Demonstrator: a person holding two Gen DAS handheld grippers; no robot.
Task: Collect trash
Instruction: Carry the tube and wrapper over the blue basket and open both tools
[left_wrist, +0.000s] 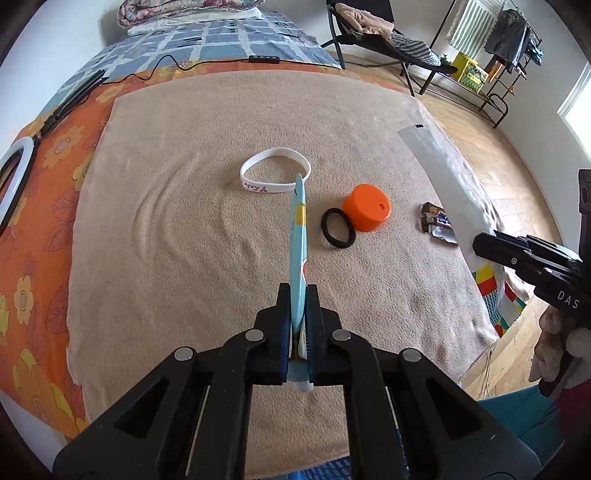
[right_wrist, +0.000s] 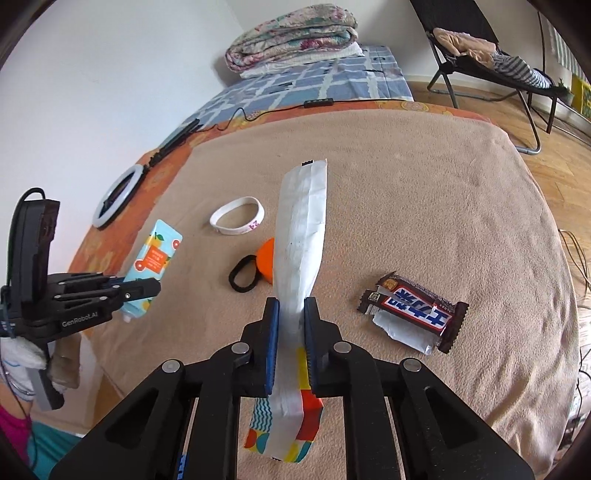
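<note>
Both tongs are gripping light, floppy trash above the bed: left tongs (left_wrist: 297, 317) clamped on blue pouch (left_wrist: 298, 236) near its base, right tongs (right_wrist: 291, 332) pinching crinkly white wrapper (right_wrist: 301, 236) mid-length w/ ends drooping

Left gripper (left_wrist: 298, 295), low centre of its view, clamped shut, pointing steeply down. Right gripper (right_wrist: 291, 310), likewise low centre, pinched nearly closed.

White walls (right_wrist: 110, 74), wood floor (left_wrist: 517, 166), bed (right_wrist: 443, 203), folding chair (right_wrist: 480, 55), bright window (left_wrist: 580, 99)
</note>
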